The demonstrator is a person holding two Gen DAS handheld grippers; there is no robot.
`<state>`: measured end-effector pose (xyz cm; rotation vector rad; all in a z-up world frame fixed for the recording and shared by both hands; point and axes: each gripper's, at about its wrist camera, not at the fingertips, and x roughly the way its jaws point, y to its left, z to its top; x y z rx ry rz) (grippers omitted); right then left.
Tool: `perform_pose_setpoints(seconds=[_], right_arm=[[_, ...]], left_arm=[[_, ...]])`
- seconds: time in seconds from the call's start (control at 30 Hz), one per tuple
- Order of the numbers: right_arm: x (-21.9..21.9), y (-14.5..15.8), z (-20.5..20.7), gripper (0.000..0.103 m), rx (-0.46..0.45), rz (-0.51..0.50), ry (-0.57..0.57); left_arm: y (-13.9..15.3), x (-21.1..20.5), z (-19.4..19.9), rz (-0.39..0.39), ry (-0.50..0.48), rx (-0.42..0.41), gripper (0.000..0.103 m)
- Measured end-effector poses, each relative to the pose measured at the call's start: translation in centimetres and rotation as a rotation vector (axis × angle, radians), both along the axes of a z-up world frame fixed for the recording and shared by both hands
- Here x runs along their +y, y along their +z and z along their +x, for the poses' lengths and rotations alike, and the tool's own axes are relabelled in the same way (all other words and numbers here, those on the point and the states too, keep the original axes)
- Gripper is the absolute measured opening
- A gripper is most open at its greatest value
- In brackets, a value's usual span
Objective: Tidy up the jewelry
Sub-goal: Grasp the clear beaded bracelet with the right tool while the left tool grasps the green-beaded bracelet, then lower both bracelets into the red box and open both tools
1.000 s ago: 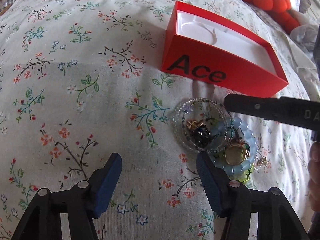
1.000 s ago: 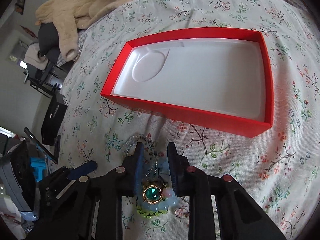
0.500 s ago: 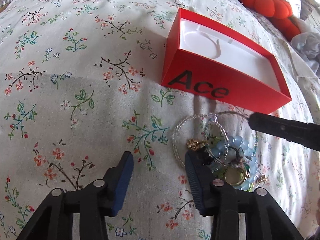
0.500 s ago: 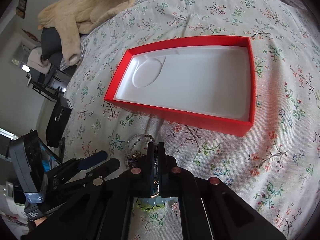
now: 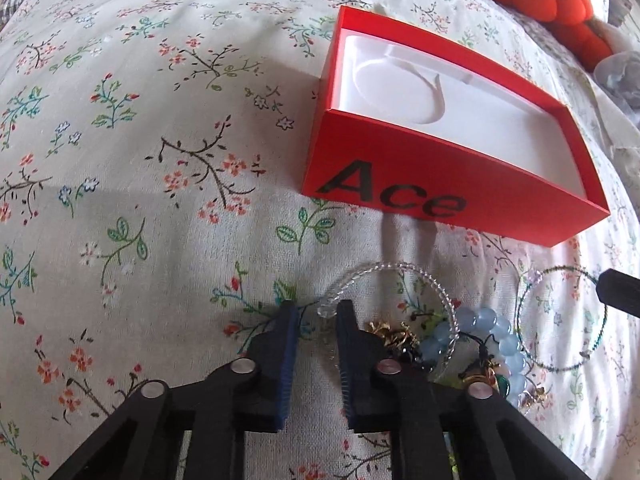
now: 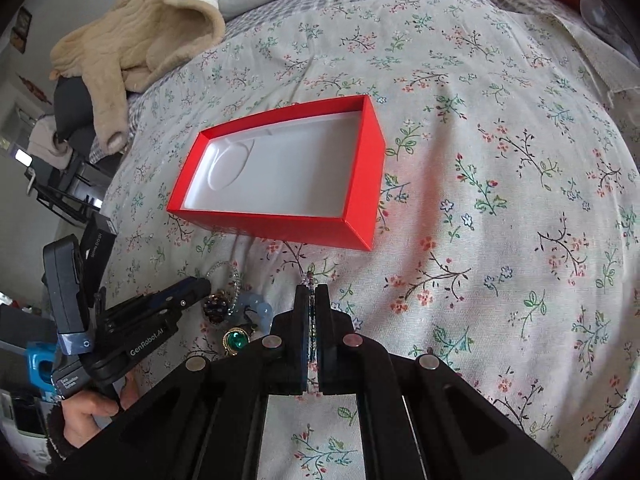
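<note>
An open red box [image 5: 400,184] with a white insert lies on the flowered bedspread; it also shows in the right wrist view [image 6: 352,168]. In front of it lies a jewelry pile: a clear bead bracelet [image 5: 404,270], a blue bead bracelet [image 5: 492,332], gold pieces and a green-stone ring [image 6: 234,341]. My left gripper [image 5: 316,316] is narrowly open around the clear bracelet's near edge. My right gripper [image 6: 311,300] is shut on a thin teal bead bracelet [image 5: 560,320], held to the right of the pile.
A beige plush blanket [image 6: 132,36] lies at the far left of the bed. An orange stuffed toy [image 5: 560,4] lies beyond the box. Dark furniture and a black box [image 6: 96,248] stand off the bed's left edge.
My right gripper closed on the thin bracelet and pulled it right, out of the pile. My left gripper narrowed and moved right onto the clear bracelet's edge.
</note>
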<state>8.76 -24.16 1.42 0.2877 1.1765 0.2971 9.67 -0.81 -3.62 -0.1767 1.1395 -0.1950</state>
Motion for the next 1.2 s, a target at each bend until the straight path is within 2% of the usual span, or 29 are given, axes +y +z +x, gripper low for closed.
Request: perform_pose_setpoints(seconds=[0.03, 0.17, 0.27, 0.8, 1.03, 1.2], right_arm=[[-0.1, 0.0, -0.1, 0.002, -0.001, -0.001, -0.001], [-0.4, 0.6, -0.4, 0.002, -0.017, 0.003, -0.013], [-0.5, 1.3, -0.8, 0.002, -0.037, 0.003, -0.021], [-0.3, 6.0, -1.7, 0.002, -0.154, 0.084, -0.059], [-0.4, 7.5, -0.7, 0.002, -0.194, 0.105, -0.089], [0.0, 7.8, 0.8, 0.002, -0.215, 0.105, -0.101]], left_arm=[[0.0, -0.3, 0.1, 0.008, -0.007, 0.001, 0.001], [0.3, -0.9, 0.0, 0.027, -0.014, -0.012, 0.001], [1.0, -1.0, -0.6, 0.008, -0.011, -0.024, 0.001], [9.2, -1.3, -2.3, -0.035, -0.049, -0.179, 0.001], [11.7, -1.7, -0.8, -0.076, -0.050, -0.224, 0.001], [11.8, -2.5, 1.2, -0.139, -0.066, -0.233, 0.001]])
